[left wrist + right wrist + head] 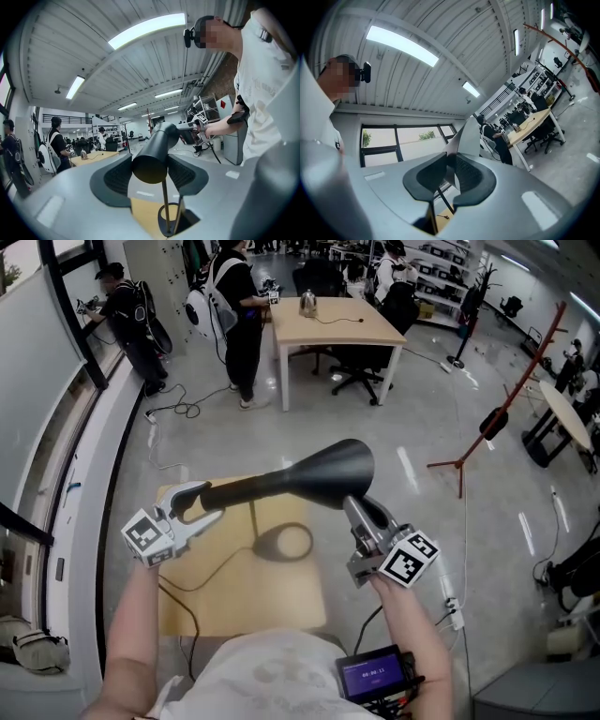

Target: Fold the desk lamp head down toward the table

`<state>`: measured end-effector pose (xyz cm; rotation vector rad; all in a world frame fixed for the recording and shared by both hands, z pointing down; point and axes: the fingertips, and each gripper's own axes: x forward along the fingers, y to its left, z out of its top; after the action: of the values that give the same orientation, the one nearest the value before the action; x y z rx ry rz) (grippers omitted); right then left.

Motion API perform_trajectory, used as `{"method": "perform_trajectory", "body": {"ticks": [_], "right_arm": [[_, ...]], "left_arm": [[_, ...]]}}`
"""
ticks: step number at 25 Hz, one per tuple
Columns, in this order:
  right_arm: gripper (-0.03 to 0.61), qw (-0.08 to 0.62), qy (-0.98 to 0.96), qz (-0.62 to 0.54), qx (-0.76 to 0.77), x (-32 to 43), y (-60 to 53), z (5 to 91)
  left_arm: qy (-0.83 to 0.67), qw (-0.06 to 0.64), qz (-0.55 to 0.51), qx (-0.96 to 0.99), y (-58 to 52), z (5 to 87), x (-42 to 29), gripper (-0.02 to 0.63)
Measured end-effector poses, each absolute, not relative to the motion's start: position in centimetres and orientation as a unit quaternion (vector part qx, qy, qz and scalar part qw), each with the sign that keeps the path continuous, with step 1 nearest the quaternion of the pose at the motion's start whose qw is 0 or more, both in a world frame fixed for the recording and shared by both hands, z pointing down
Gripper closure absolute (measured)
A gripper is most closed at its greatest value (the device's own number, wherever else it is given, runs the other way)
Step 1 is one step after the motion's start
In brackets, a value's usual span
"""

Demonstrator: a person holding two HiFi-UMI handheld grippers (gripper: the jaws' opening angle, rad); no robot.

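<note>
A black desk lamp stands on a small wooden table [187, 606], its ring base [281, 542] near the table's far right. The cone-shaped lamp head [323, 474] lies about level above the table, its wide mouth to the right. My left gripper [202, 498] is shut on the head's narrow rear end [150, 161], which sits between both pads. Below it, the thin stem [165, 206] runs down to the base [171, 220]. My right gripper [354, 507] is shut on the thin shade wall [461, 140] at the cone's mouth.
The lamp's cord [202, 582] trails across the table and off its near edge. A device [373, 676] hangs at the person's waist. Across the grey floor stand a larger table [328, 324] with people around it and a red coat stand [506, 409].
</note>
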<state>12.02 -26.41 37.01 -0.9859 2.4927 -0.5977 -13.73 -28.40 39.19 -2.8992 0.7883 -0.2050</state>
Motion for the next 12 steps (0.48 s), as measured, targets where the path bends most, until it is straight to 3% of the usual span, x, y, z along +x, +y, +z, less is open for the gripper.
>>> {"method": "perform_trajectory", "body": {"ticks": [12], "right_arm": [[0.5,0.195,0.88,-0.26,-0.347,12.2,-27.0,40.5]], "left_arm": [[0.266,0.076,-0.064,-0.959,-28.5,37.2,-13.4,0.377]]}}
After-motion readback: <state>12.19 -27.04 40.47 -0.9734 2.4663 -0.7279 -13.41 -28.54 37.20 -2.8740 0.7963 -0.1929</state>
